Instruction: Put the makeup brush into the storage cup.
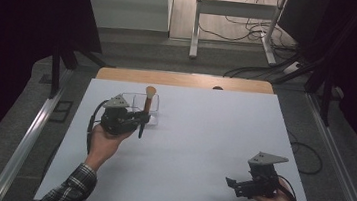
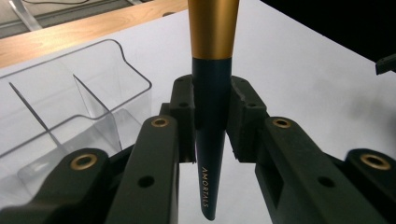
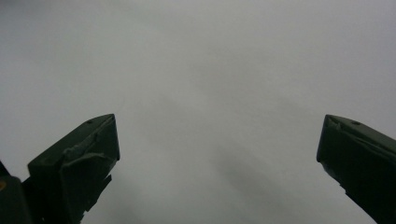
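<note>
A makeup brush (image 1: 148,101) with a dark handle, a gold ferrule and a tan tuft stands upright in my left gripper (image 1: 142,119), which is shut on its handle. In the left gripper view the handle (image 2: 211,116) sits pinched between the two pads, tip pointing down, ferrule at the top. A clear plastic organiser (image 1: 136,102) with dividers stands just behind and beside the brush; in the left gripper view the organiser (image 2: 79,107) lies to the left of the jaws. My right gripper (image 1: 232,183) hovers at the table's front right, open, its jaws wide apart over bare white surface (image 3: 210,93).
The white table top (image 1: 203,133) has a wooden strip (image 1: 183,79) along its far edge. Metal rails run down both sides. A desk frame and cables lie on the floor beyond the table.
</note>
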`<state>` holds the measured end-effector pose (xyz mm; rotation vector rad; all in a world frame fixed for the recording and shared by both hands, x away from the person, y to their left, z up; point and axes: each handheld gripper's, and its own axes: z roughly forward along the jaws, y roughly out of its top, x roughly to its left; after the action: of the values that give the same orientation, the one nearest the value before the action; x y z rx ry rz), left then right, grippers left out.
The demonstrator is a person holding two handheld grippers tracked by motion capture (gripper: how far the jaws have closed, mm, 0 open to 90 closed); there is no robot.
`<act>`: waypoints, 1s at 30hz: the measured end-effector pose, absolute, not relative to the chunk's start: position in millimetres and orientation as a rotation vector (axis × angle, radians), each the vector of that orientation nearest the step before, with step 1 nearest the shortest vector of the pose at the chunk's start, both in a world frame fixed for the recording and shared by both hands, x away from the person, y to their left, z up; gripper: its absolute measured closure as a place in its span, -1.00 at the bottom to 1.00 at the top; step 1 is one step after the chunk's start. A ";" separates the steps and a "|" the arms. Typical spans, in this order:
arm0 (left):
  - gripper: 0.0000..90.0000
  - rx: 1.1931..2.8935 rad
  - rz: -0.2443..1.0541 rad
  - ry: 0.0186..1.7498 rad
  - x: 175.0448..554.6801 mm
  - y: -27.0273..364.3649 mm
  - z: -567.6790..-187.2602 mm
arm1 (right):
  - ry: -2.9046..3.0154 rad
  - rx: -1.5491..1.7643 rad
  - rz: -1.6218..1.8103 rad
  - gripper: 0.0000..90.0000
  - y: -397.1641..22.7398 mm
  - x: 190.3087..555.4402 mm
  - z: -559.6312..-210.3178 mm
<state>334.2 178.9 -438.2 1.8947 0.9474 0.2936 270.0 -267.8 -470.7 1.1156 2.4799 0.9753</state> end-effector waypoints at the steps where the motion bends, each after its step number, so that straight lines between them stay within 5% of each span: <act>1: 0.65 1.893 0.296 0.947 335.0 178.7 -437.7 | 2.480 1.117 0.965 -1.00 -269.1 269.6 -471.1; 30: 0.66 1.865 0.344 0.950 361.6 182.5 -424.5 | 2.415 1.162 0.947 -1.00 -298.6 263.4 -476.0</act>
<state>361.6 182.5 -424.5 1.8650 0.9502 0.3439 263.4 -298.6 -476.0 1.1620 2.4148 0.9474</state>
